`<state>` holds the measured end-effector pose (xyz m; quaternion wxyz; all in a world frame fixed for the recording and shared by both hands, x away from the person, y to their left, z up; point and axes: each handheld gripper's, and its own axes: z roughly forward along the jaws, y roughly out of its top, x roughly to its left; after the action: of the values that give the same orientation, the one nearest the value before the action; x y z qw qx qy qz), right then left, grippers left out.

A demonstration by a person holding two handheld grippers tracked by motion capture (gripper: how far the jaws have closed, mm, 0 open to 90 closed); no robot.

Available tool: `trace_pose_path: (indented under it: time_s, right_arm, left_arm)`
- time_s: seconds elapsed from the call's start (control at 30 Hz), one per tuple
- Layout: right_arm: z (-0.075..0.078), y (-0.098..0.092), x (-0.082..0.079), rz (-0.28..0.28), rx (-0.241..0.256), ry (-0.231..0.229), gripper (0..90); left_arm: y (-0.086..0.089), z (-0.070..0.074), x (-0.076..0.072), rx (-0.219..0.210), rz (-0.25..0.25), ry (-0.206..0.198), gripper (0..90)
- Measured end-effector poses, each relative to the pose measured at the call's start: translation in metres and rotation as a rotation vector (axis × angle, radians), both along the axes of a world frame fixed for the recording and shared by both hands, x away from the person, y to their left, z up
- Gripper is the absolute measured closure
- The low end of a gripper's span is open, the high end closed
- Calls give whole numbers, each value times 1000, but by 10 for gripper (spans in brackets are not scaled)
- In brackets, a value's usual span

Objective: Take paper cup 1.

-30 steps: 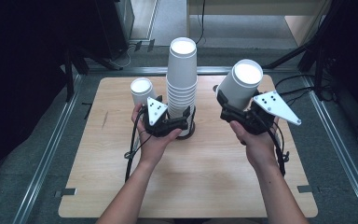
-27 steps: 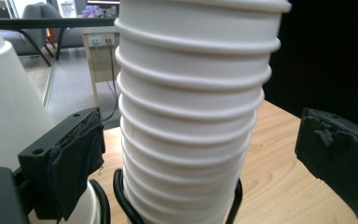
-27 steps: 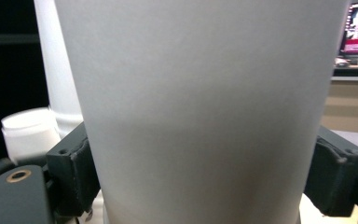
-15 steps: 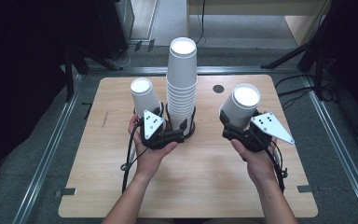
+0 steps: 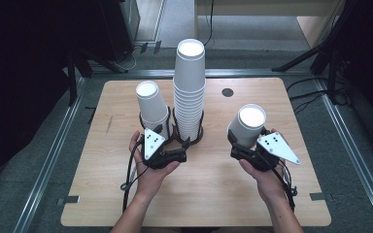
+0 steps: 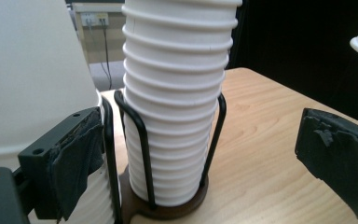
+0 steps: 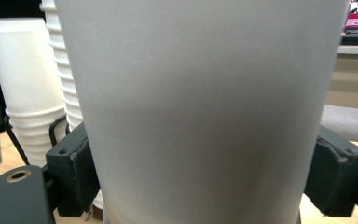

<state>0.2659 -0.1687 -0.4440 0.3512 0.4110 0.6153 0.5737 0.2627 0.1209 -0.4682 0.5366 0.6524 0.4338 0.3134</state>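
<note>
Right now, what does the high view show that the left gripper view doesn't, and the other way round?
High view alone: the whole wooden table, both hands, and the right gripper shut on a single white cup, clear of the stacks.

Left gripper view alone: the black wire bars of the holder close up, its round brown base, and the ribbed rims of the nested cups.

Both: the tall cup stack in its holder, the shorter stack beside it, and the left gripper, its fingers apart and holding nothing.
</note>
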Motion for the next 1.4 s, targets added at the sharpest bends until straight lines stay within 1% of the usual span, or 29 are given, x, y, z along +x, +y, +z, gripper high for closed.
trace_pose_path:
  time_s: [0.17,0.2,0.23,0.27,0.3,0.37,0.4,0.5,0.53,0.63,0.7,0.73,0.77,0.8,0.83,0.9,0.93,0.97,1.0,1.03,1.07,1.1,1.13,1.17,1.2,1.23,1.27,1.3,1.4]
  right_arm:
    - [-11,2,-5,2,-40,12,135]
    - [-15,2,-6,9,-60,10,135]
    - [-15,2,-6,9,-60,10,135]
    - [-18,4,-7,10,-86,12,134]
    - [-18,4,-7,10,-86,12,134]
    - [-21,6,-9,8,-121,6,135]
    - [-24,6,-10,22,-134,8,135]
    - [-28,7,-11,26,-149,8,135]
    - [-32,6,-11,25,-161,19,135]
    - [-35,8,-9,28,-169,25,136]
    - [-39,12,-9,11,-221,14,136]
    - [-41,15,-10,9,-255,-3,136]
    - [-41,15,-10,9,-255,-3,136]
    - [-42,17,-11,9,-274,-17,136]
    - [-44,19,-12,9,-304,-36,136]
    - [-46,24,-14,29,-348,-53,136]
    - [-49,28,-15,27,-391,-78,136]
    - [-49,28,-15,27,-391,-78,136]
    - [-50,30,-16,29,-410,-83,136]
    - [-52,32,-17,33,-442,-97,136]
    - [-54,36,-18,26,-487,-114,136]
    - [-54,36,-18,26,-487,-114,136]
    - [-56,39,-19,25,-514,-125,136]
    - [-56,39,-19,25,-514,-125,136]
    - [-57,41,-19,24,-544,-153,135]
    - [-57,41,-19,24,-544,-153,135]
    - [-57,42,-19,20,-557,-160,135]
    - [-58,43,-20,12,-580,-173,135]
    - [-61,46,-20,4,-625,-202,135]
  left_arm:
    - [1,-9,-9,-11,-9,17,16]
    - [1,-10,-9,10,-17,21,16]
    - [1,-10,-9,10,-17,21,16]
    - [1,-11,-10,17,-20,21,17]
    - [1,-12,-11,16,-24,22,17]
    - [1,-17,-14,18,-35,31,16]
    - [1,-19,-15,28,-44,40,16]
    - [3,-21,-16,21,-52,49,17]
    - [4,-23,-16,6,-60,67,17]
    - [3,-24,-15,2,-70,73,17]
    - [3,-23,-16,-12,-82,81,17]
    - [2,-23,-16,-13,-87,80,17]
    - [2,-22,-17,-9,-92,80,17]
    - [0,-21,-18,-9,-100,80,17]
    - [0,-21,-19,-9,-111,82,17]
    - [0,-19,-20,-14,-118,83,17]
    - [0,-18,-22,-19,-123,82,16]
    - [0,-18,-22,-19,-123,82,17]
    - [-1,-17,-22,-19,-128,81,17]
    - [-1,-16,-23,-19,-131,80,17]
    - [-1,-15,-23,-23,-138,80,17]
    - [-1,-15,-23,-23,-138,80,17]
    - [-2,-14,-24,-20,-151,79,17]
    - [-2,-14,-24,-20,-151,79,17]
    - [-2,-13,-25,-25,-163,78,17]
    - [-2,-13,-25,-25,-163,78,17]
    - [-3,-12,-25,-28,-172,76,17]
    - [-4,-12,-25,-31,-177,77,17]
    - [-6,-10,-26,-36,-199,78,17]
